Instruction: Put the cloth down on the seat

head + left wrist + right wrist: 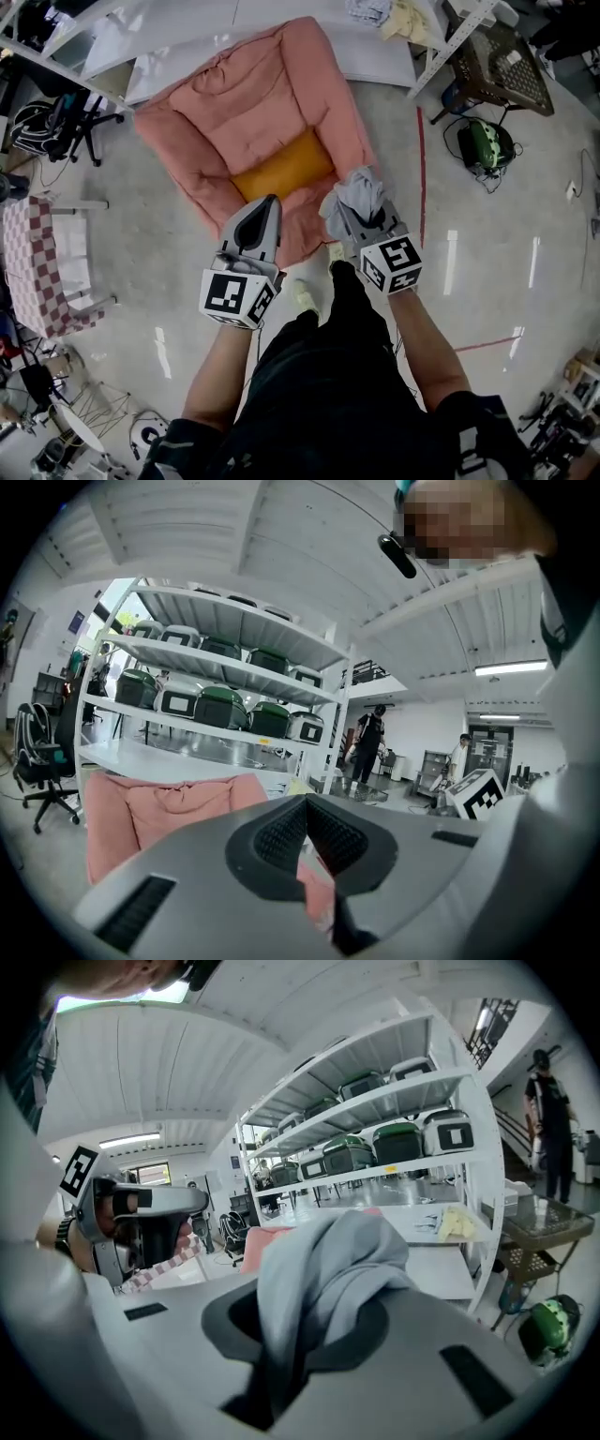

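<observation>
Far left we count one checked red-and-white cover (36, 262) and one black office chair (67, 127). One pink seat (248, 98) lies on the floor at centre, with one orange cushion (281, 167) on it. There are two grippers, one in each hand. The left gripper (269, 202) hangs over the seat's near edge, below the cushion; its jaws are together with nothing between them. The right gripper (362, 212) is just beside it, jaws clamped on one grey cloth (355, 190). The cloth bunches out of the jaws above the seat's near right corner, just right of the cushion; we can't tell if it touches the seat. Far right are one brown wicker chair (502, 66) and one green object (489, 145).
</observation>
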Tool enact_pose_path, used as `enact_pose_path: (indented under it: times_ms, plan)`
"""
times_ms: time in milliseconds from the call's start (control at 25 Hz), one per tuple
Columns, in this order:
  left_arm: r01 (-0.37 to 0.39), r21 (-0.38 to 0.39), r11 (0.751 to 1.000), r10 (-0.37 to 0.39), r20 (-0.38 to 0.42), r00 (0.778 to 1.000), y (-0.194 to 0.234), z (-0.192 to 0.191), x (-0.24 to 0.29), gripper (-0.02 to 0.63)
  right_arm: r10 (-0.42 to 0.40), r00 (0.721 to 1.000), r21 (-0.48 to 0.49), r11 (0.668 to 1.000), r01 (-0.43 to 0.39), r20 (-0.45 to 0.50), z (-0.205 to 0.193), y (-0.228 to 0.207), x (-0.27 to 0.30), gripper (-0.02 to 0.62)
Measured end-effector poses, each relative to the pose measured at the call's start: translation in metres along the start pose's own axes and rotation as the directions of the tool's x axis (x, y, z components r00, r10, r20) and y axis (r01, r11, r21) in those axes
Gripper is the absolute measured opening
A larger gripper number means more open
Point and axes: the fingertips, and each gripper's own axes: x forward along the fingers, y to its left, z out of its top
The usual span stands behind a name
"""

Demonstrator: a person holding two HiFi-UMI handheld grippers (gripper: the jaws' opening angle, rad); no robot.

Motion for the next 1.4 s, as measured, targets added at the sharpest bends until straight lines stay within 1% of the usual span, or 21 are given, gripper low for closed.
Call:
enact_pose_path:
  times_ms: [240,480,720,880,1080,1280,1400]
  plan:
    - [-0.023,-0.017,1.0,0.022,-0.073,0.997,0.02,-0.042,0.065,0.005,0.071,0.997,0.045,0.997,-0.069,-0.039,-0.04,-0.035,0.066,0.049]
    - [-0.058,-0.048,0.997,0.05,-0.153,0.987,0.034,-0.088,0.119,0.005,0.151,0.985,0.155,0.978,-0.137,-0.081,-0.081,-0.064,0.12,0.049]
    - [-0.096,-0.071,0.993,0.081,-0.196,0.977,0.05,-0.127,0.162,0.005,0.184,0.975,0.209,0.965,-0.156,-0.123,-0.116,-0.098,0.156,0.049]
    - [-0.101,-0.083,0.991,0.08,-0.231,0.97,0.053,-0.148,0.187,0.005,0.189,0.963,0.221,0.964,-0.146,-0.19,-0.154,-0.131,0.175,0.05]
    - [-0.106,-0.103,0.989,0.075,-0.267,0.961,0.05,-0.168,0.201,0.005,0.156,0.944,0.249,0.965,-0.083,-0.291,-0.202,-0.178,0.186,0.051]
    - [-0.104,-0.129,0.986,0.062,-0.291,0.955,0.045,-0.176,0.213,0.005,0.119,0.914,0.22,0.975,-0.034,-0.387,-0.227,-0.214,0.184,0.081]
    - [-0.084,-0.128,0.988,0.042,-0.299,0.953,0.036,-0.181,0.223,0.005,0.102,0.889,0.203,0.979,-0.01,-0.447,-0.246,-0.231,0.177,0.125]
